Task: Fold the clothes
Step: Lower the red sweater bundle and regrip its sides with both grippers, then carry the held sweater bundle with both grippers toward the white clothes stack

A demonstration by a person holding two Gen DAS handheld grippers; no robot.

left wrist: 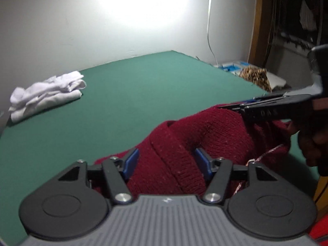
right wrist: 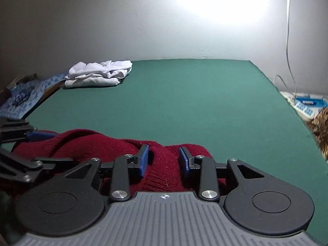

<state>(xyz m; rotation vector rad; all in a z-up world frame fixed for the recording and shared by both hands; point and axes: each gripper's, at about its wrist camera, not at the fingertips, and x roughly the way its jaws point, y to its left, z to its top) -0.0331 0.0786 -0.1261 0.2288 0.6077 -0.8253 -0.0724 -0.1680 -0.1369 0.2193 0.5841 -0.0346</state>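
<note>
Left wrist view: my left tongs point(left wrist: 167, 162) stand partly open, blue pads pressed on either side of a ridge of the maroon knit sweater point(left wrist: 205, 131), which lies bunched on the green surface point(left wrist: 133, 94). Folded white clothes point(left wrist: 45, 94) sit well beyond the sweater.

Right wrist view: my right tongs point(right wrist: 163, 160) grip another fold of the sweater point(right wrist: 92, 143), pads narrower. My left tongs point(right wrist: 34, 136) bite its far edge.

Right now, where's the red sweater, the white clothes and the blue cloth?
Red sweater point(left wrist: 217, 129): left wrist view, on the raised knit fold.
White clothes point(right wrist: 98, 72): right wrist view, middle of the folded pile.
Blue cloth point(right wrist: 26, 96): right wrist view, on its patterned top, left of the table.
</note>
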